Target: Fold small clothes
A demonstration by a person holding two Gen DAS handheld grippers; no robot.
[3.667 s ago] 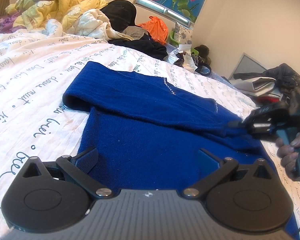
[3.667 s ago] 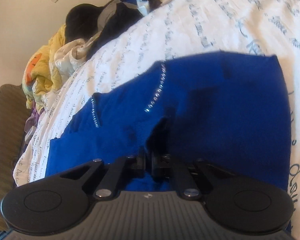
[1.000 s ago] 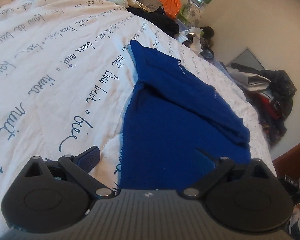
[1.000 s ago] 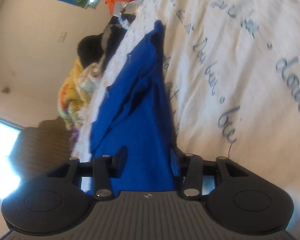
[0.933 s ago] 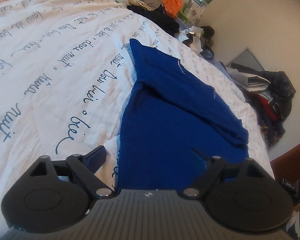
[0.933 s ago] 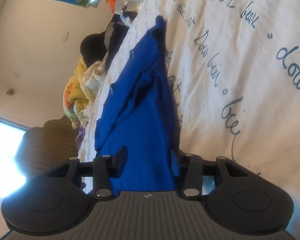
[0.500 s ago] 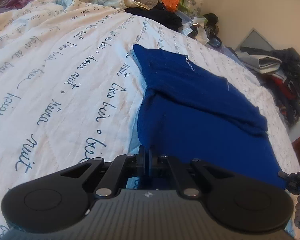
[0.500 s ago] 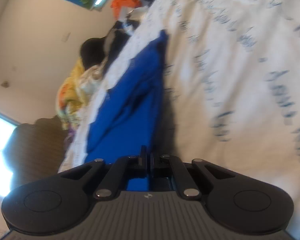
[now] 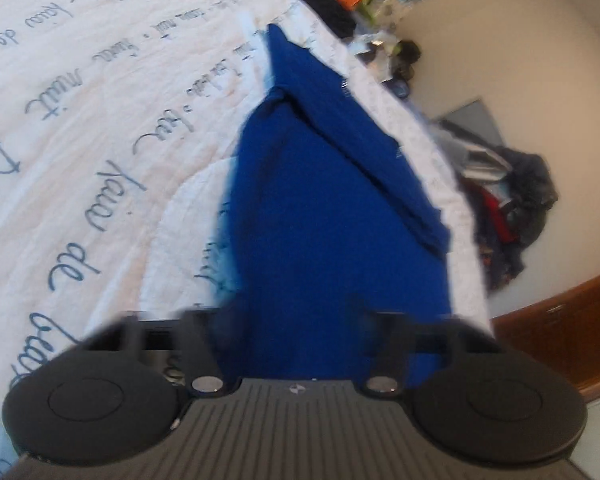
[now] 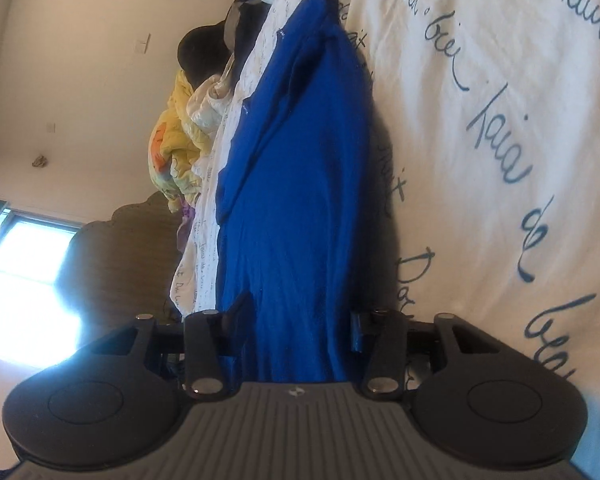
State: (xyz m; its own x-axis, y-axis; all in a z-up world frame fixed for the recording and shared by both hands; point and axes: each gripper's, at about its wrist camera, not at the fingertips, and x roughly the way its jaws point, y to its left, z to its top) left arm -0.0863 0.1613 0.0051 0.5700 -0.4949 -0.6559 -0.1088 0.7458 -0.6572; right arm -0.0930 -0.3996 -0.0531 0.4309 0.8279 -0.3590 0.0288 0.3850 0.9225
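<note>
Blue garment [image 9: 332,216] lies on the lettered bedsheet [image 9: 100,128]; both grippers, left [image 9: 292,320] and right [image 10: 296,320], straddle its near edge, jaws parted, right opening.

Blue garment [image 9: 332,216]: soft matt knit cloth, fine weave, faint sheen in right wrist view [image 10: 300,184].
Bedspread [image 9: 100,128]: white quilted cloth, matt, slightly puckered, printed blue script.
Left gripper [image 9: 296,320]: matt black plastic arms, ribbed grey plastic body, bright metal pivot rivets.
Right gripper [image 10: 296,328]: same matt black plastic, metal rivets, blue finger pads.
Far quilt [image 10: 176,140]: yellow printed cloth, crumpled.
Headboard [image 10: 116,264]: dark, textured.
Right-side furniture edge [image 9: 560,336]: glossy brown wood.
</note>
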